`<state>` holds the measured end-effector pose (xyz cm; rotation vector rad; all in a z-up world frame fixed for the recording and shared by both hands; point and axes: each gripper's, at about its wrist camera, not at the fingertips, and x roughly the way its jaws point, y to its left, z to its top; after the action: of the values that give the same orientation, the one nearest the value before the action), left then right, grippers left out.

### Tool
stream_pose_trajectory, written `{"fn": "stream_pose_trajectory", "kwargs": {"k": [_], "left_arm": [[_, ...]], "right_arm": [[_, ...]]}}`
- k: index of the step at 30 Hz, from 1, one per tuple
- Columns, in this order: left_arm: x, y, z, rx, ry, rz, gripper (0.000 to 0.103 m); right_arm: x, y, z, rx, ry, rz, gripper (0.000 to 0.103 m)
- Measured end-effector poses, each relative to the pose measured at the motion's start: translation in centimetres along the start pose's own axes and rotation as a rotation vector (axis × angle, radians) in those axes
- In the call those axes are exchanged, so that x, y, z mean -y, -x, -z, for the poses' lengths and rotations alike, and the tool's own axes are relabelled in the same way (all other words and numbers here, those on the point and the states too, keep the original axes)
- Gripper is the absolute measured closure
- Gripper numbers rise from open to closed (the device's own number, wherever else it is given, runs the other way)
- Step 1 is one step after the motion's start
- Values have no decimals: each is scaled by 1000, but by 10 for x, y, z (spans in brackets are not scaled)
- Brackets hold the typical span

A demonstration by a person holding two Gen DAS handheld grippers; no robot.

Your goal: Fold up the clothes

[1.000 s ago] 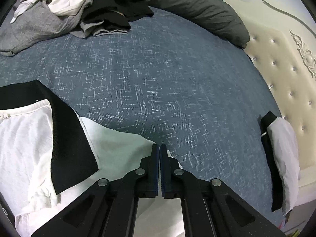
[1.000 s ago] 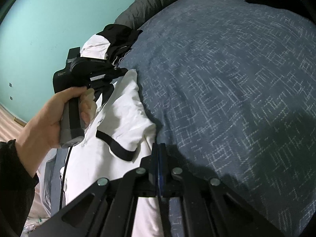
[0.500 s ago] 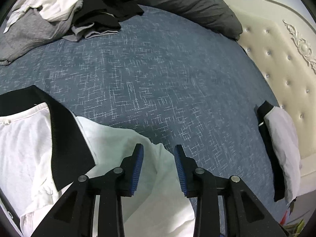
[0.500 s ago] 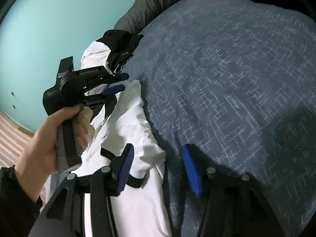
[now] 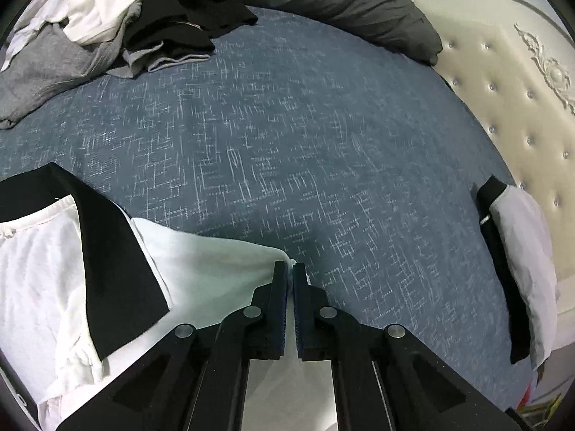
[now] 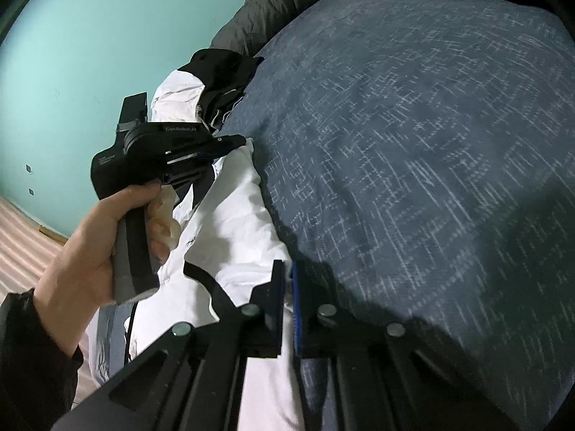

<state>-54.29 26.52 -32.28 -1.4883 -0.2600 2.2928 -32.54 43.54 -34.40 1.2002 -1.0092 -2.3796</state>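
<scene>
The white garment with black trim (image 5: 201,273) lies along the near edge of the blue bedspread (image 5: 287,143). The left gripper (image 5: 290,269) has just closed, clamped on its far corner; the right gripper (image 6: 287,269) has just closed too, pinching the garment's edge. A clothes pile (image 5: 107,28) sits at the far edge, a folded garment (image 5: 517,262) beside the headboard (image 5: 510,82).

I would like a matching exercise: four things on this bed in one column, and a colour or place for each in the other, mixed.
1. pillow
2. headboard
3. bedcover
4. folded garment

a. blue with white flecks
b. cream, tufted
c. dark grey
d. lying beside the headboard

Pairs: 1-c, 2-b, 3-a, 4-d
</scene>
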Motion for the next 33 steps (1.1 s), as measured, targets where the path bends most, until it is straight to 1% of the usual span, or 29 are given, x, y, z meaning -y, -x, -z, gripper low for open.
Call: {"fn": "stream_pose_trajectory", "kwargs": {"k": [4,7,9,10,11,12,13,14,18,21,23,29,33], "left_arm": [[-3,-5,-1,-2,24,11,100],[-1,-7,1,-10,8,-9,100],[-2,-7,3,-25,10,3,99],[-3,-5,3,-28,14,11,96],[-4,-2,3,-24,10,11,86],[-5,5,3,-14,6,9,80],[-7,14,4,-4,4,9,69],[-10,22,6,-1,-1,13,67],[-20,52,20,0,-25,41,66],[-27,65,43,-28,-58,66,65],[-33,65,56,-51,-63,60,64],[-58,68,93,-76,14,103,64],[-60,69,106,-95,0,108,66]], "right_arm": [[0,9,5,16,12,10,100],[0,11,7,19,18,26,100],[-1,10,8,14,21,34,100],[-2,10,8,12,27,37,100],[-3,9,8,11,32,41,100],[-4,8,7,10,36,44,100],[-5,7,6,10,40,49,100],[-7,5,5,11,43,53,100],[-6,3,4,11,31,49,100],[-5,4,4,13,27,46,100],[-4,4,4,13,22,44,99],[-4,5,3,13,17,43,99],[-3,5,3,9,11,43,99]]}}
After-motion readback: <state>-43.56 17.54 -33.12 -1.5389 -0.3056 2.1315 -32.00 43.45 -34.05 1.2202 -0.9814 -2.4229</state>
